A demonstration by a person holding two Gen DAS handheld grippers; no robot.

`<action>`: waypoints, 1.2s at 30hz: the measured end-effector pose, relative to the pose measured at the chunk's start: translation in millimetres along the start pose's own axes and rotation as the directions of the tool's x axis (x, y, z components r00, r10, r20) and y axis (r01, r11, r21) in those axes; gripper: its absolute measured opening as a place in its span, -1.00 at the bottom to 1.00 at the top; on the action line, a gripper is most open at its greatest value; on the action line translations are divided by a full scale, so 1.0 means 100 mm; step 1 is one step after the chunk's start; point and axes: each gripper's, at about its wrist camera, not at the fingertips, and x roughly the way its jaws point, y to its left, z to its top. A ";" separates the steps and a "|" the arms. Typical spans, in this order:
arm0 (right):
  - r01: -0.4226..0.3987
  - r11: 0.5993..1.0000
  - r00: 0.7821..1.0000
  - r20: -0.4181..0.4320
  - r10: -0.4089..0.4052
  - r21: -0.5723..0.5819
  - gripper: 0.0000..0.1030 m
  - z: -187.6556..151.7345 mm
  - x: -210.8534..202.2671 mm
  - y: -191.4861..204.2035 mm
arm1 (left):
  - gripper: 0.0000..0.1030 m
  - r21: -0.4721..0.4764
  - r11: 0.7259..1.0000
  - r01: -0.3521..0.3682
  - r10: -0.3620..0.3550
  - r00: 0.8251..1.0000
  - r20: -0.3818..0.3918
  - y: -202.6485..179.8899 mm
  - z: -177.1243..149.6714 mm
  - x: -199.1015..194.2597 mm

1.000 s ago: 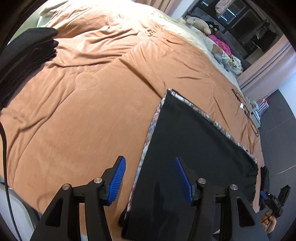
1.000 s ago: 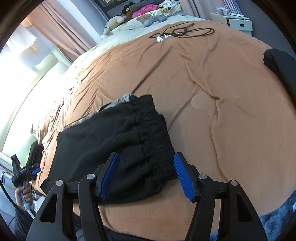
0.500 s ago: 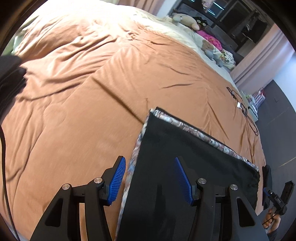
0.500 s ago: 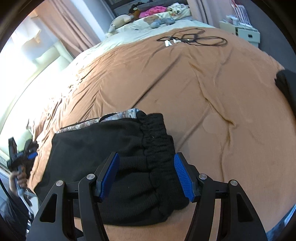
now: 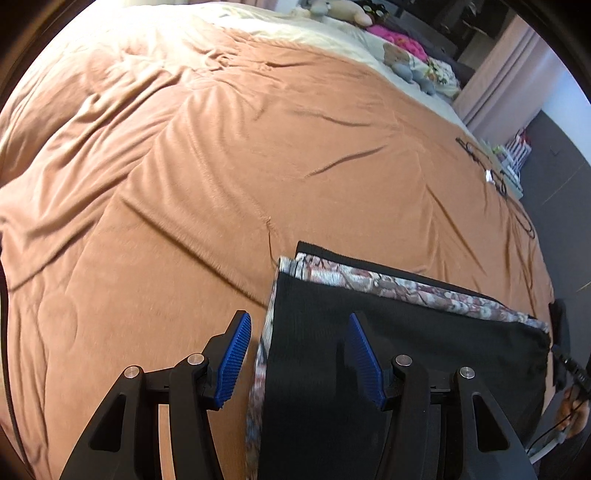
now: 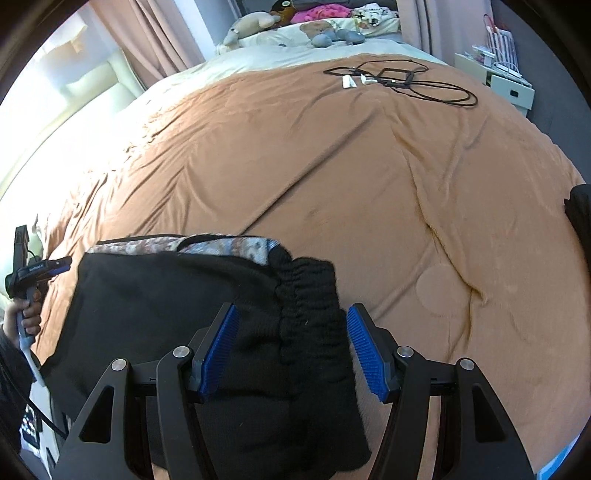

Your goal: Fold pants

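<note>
Black pants (image 5: 388, 354) with a floral lining along the edges lie folded flat on the orange blanket (image 5: 229, 155) near the bed's front edge. In the right wrist view the pants (image 6: 177, 302) show their elastic waistband (image 6: 310, 306) on the right. My left gripper (image 5: 299, 358) is open, with the pants' left edge between its blue pads. My right gripper (image 6: 291, 343) is open, straddling the waistband just above it. Neither holds cloth. The left gripper also shows at the far left of the right wrist view (image 6: 33, 273).
Black cables (image 6: 406, 81) with white plugs lie on the blanket at the far right. Stuffed toys (image 6: 251, 26) and pillows sit at the head of the bed. A dark garment (image 6: 580, 218) lies at the right edge. A white bedside cabinet (image 6: 509, 88) stands beyond.
Both grippers have moved forward and lower over the pants. The pants fill more of each view. The black pile at the left has left the left wrist view. Both grippers stay open.
</note>
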 end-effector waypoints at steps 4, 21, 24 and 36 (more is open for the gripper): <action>0.033 0.999 0.999 -0.015 -0.033 -0.008 0.16 0.09 0.15 0.02 | 0.11 0.033 0.999 0.001 -0.001 1.000 -0.024 -0.04 0.07 0.16; 0.147 0.980 0.989 -0.009 -0.149 -0.134 -0.39 0.25 0.45 0.26 | -0.95 0.126 0.989 -0.082 0.084 0.996 -0.011 -0.12 0.16 0.33; 0.156 0.981 0.988 0.010 -0.155 -0.117 -0.42 0.23 0.41 0.25 | -0.95 0.124 0.989 -0.077 0.076 0.997 0.014 -0.13 0.17 0.23; 0.158 0.984 0.987 0.033 -0.156 -0.083 -0.43 0.27 0.34 0.21 | -0.96 0.111 0.986 -0.125 0.122 0.992 0.033 -0.29 0.41 0.37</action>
